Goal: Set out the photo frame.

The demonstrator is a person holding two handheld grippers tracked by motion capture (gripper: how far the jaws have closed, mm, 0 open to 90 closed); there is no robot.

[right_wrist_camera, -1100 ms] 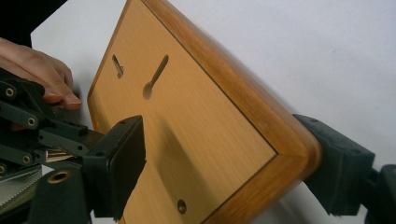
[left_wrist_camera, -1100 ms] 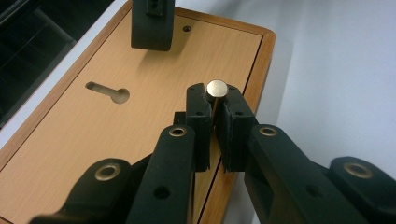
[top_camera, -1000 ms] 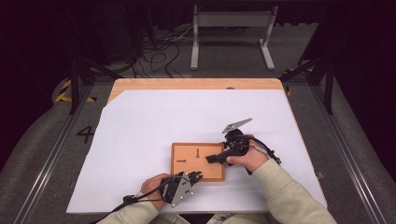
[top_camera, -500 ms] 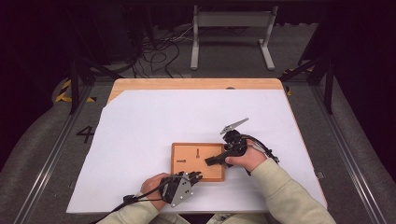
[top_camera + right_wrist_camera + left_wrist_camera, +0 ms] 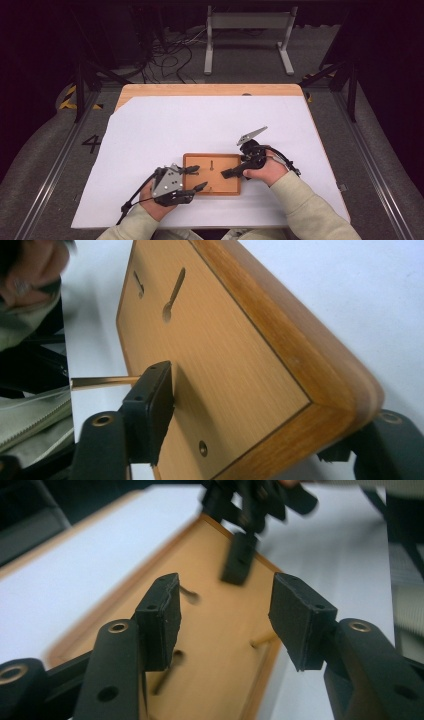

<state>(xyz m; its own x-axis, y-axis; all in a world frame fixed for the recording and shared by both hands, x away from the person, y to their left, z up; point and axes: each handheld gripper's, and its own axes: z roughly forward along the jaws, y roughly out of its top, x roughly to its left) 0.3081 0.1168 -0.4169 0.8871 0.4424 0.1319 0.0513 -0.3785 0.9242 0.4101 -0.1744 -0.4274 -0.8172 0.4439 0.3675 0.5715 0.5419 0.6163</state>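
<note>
Dark room, white sheet over a wooden counter (image 5: 210, 90). Wooden tray (image 5: 223, 187) sits near the front edge at 6 o'clock. Right claw (image 5: 260, 415) straddles the tray's right rim, jaws just closing, pad on the inner face. Left claw (image 5: 225, 625) at the tray's left end, jaws just opened wide, nothing between them.

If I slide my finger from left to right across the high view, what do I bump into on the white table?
Left claw → wooden tray → right claw → the hand holding it.
</note>
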